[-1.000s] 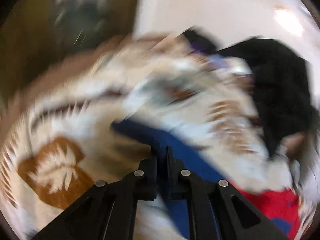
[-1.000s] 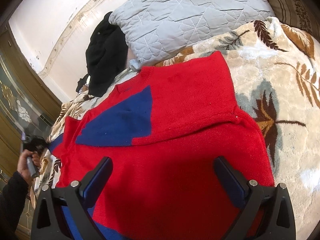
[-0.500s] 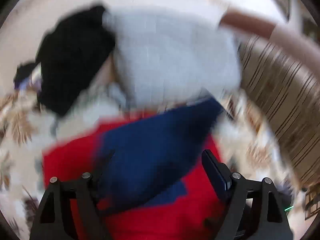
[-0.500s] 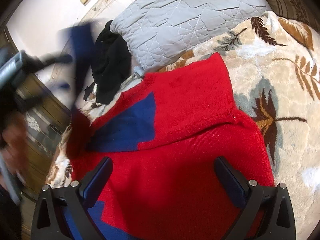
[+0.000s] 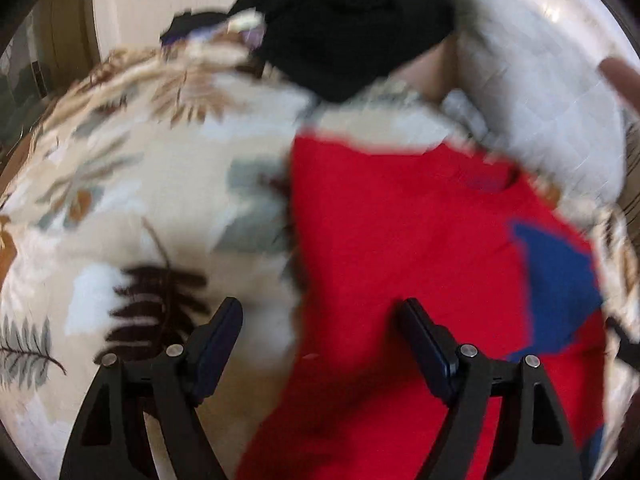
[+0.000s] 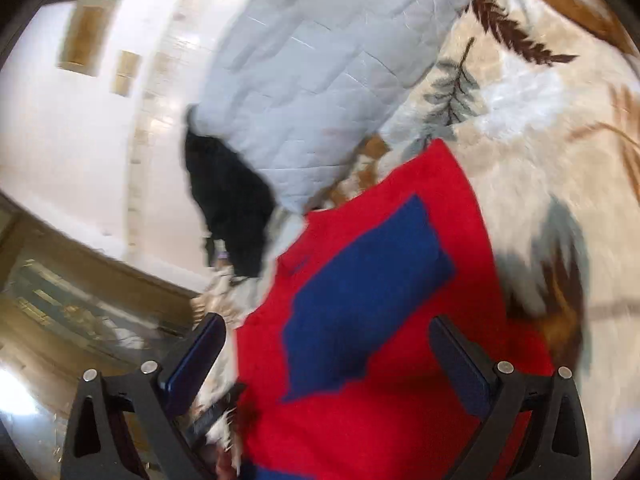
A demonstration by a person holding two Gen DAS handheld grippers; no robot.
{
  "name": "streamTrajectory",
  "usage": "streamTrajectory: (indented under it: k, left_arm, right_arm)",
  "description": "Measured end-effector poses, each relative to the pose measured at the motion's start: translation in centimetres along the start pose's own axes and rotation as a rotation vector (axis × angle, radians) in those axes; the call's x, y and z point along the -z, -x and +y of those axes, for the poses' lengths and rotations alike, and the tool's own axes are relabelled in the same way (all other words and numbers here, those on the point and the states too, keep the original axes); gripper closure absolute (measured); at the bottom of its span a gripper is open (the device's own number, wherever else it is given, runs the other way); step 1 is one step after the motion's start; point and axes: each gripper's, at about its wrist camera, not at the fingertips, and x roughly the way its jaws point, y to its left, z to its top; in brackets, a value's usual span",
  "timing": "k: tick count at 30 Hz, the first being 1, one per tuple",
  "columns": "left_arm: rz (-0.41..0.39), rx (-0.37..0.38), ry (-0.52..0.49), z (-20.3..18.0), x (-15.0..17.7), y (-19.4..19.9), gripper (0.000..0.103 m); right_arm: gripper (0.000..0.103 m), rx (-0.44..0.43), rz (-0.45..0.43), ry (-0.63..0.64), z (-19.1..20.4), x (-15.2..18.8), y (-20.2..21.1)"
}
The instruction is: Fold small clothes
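A red knit sweater (image 5: 400, 240) with a blue sleeve (image 5: 556, 280) folded across it lies flat on a leaf-patterned blanket (image 5: 120, 200). My left gripper (image 5: 320, 316) hovers open over the sweater's left edge, nothing between its fingers. In the right wrist view the same red sweater (image 6: 400, 400) shows the blue sleeve (image 6: 360, 308) laid over its middle. My right gripper (image 6: 328, 332) stands open above it, empty. Both views are blurred.
A grey quilted pillow (image 6: 320, 60) lies at the head of the bed, with a black garment (image 6: 228, 208) beside it. The pillow (image 5: 540, 80) and black garment (image 5: 344, 20) also show in the left wrist view. A white wall and wooden furniture (image 6: 80, 300) stand beyond.
My left gripper, shut on the blue sleeve, carried it across the red sweater, let go and opened, then swung left over the sweater's edge. The right gripper stayed open and rolled.
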Motion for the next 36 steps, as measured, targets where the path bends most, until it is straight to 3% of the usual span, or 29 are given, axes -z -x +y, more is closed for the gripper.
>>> streamTrajectory:
  k: [1,3,6,8,11,16,21,24,28,29,30,31,32,33,34,36]
  left_arm:
    - [-0.022,0.006,-0.011,0.4,0.9,0.8,0.021]
    - [-0.037,-0.013,-0.040,0.4,0.9,1.3,0.021]
    - [-0.056,-0.017,-0.022,1.5,0.9,3.0,0.021]
    - [-0.064,0.033,-0.028,2.7,1.8,5.0,0.021]
    - [-0.081,0.113,-0.047,4.5,5.5,8.7,0.021]
    - [-0.012,0.210,-0.036,6.2,13.6,13.6,0.021]
    - [0.096,0.243,-0.016,6.0,20.9,15.4,0.021]
    - [0.165,0.237,-0.017,5.4,22.7,14.8,0.021]
    - [0.162,0.250,-0.009,5.0,23.2,14.8,0.021]
    - [0.172,0.240,-0.003,5.0,23.2,14.4,0.024]
    - [0.170,0.199,-0.004,4.9,23.2,14.3,0.039]
    - [0.167,0.157,-0.012,4.8,23.1,14.3,0.055]
    - [0.164,0.153,-0.017,4.9,23.2,14.4,0.059]
    - [0.163,0.163,-0.013,5.0,23.2,14.4,0.072]
    - [0.161,0.159,-0.010,5.1,23.2,14.5,0.093]
    - [0.148,0.163,-0.008,5.1,23.0,15.2,0.095]
  right_arm:
    - [0.008,0.077,0.053,-0.007,-0.8,-0.4,-1.5]
    - [0.016,0.118,0.036,0.005,-0.5,-0.5,-1.1]
    - [0.014,0.141,0.011,0.113,1.6,0.9,2.0]
    - [0.013,0.149,0.031,0.151,1.3,2.5,4.5]
    - [0.013,0.180,0.086,0.153,-1.5,5.5,8.7]
    - [0.013,0.141,0.219,0.106,-5.0,12.1,14.5]
    - [0.013,0.078,0.260,0.085,-6.5,18.1,17.2]
    - [0.013,0.064,0.268,0.098,-6.6,19.5,17.2]
    - [0.015,0.057,0.277,0.135,-6.1,20.3,16.9]
    - [0.018,0.068,0.271,0.119,-6.6,20.4,16.8]
    - [0.026,0.082,0.267,0.104,-6.7,20.3,16.7]
    - [0.043,0.101,0.269,0.112,-6.7,20.2,17.0]
    - [0.059,0.155,0.282,0.147,-6.5,20.2,16.9]
    - [0.088,0.182,0.294,0.149,-6.6,20.2,16.9]
    - [0.090,0.175,0.305,0.137,-6.8,20.2,16.8]
    - [0.092,0.172,0.304,0.175,-5.7,20.1,17.4]
